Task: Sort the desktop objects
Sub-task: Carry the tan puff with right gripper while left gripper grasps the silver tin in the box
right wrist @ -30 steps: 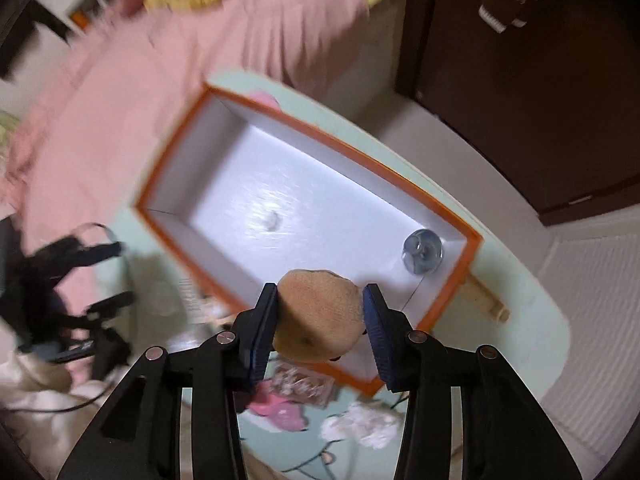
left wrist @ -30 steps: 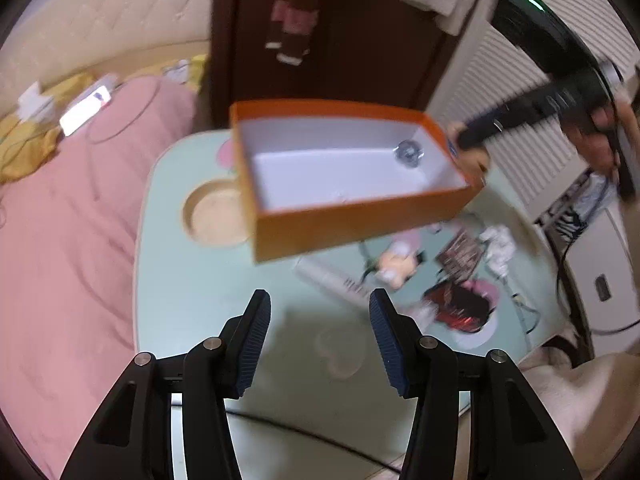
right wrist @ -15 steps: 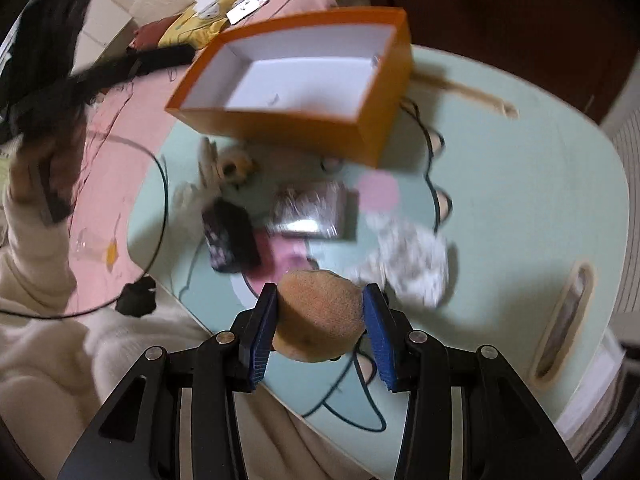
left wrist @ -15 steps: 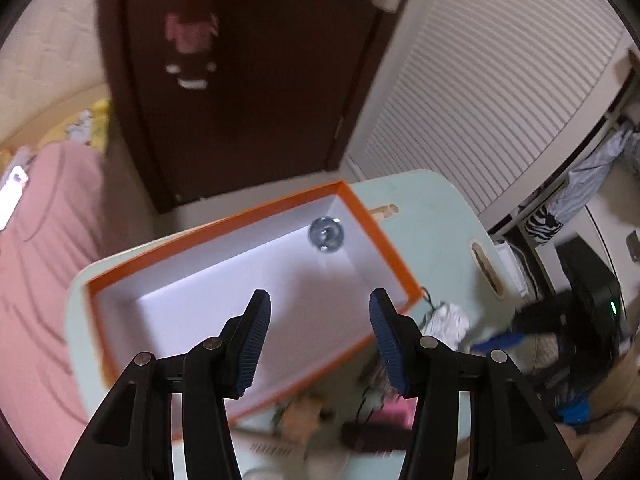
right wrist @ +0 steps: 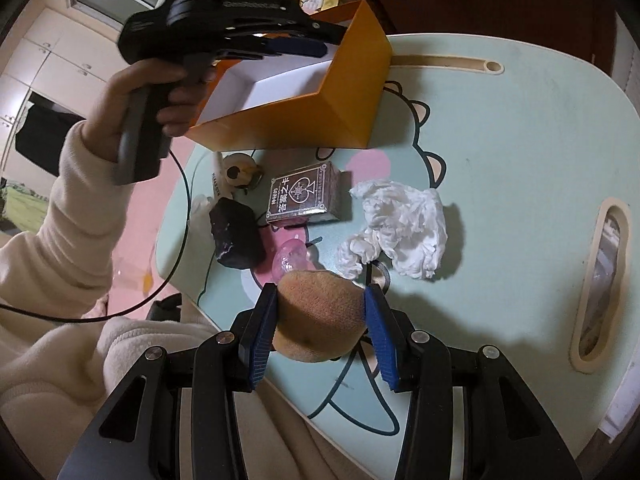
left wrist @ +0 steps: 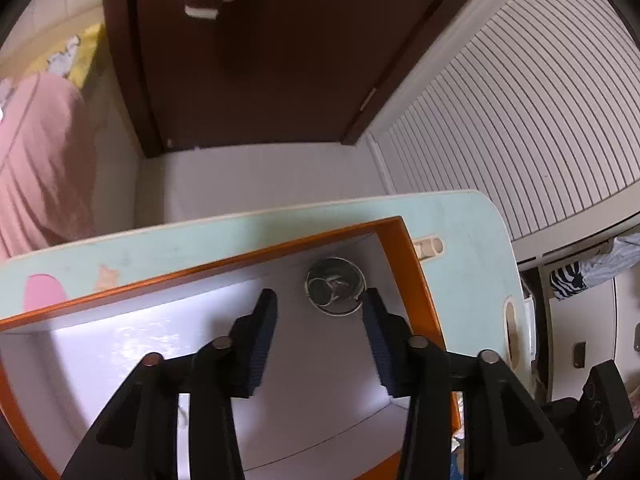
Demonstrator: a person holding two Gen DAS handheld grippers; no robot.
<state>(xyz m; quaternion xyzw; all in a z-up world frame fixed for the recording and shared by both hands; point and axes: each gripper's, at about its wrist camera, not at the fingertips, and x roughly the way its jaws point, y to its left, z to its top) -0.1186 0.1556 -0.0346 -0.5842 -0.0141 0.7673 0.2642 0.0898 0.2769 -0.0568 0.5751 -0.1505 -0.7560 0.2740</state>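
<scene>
Right gripper (right wrist: 320, 316) clamping brown plush (right wrist: 320, 320), left gripper (left wrist: 318, 318) wide, spade-marked card box (right wrist: 306, 198)

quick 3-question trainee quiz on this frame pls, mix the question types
1. True or false: the right gripper is shut on the brown plush piece.
2. What lies inside the orange box near the left gripper? A) playing cards B) small round metal tin C) tissue
3. Fill in: the crumpled white tissue lies on the table to the ___ of the card deck in the right wrist view.

Key: 1 true; 2 B, the round metal tin; 3 right.
</scene>
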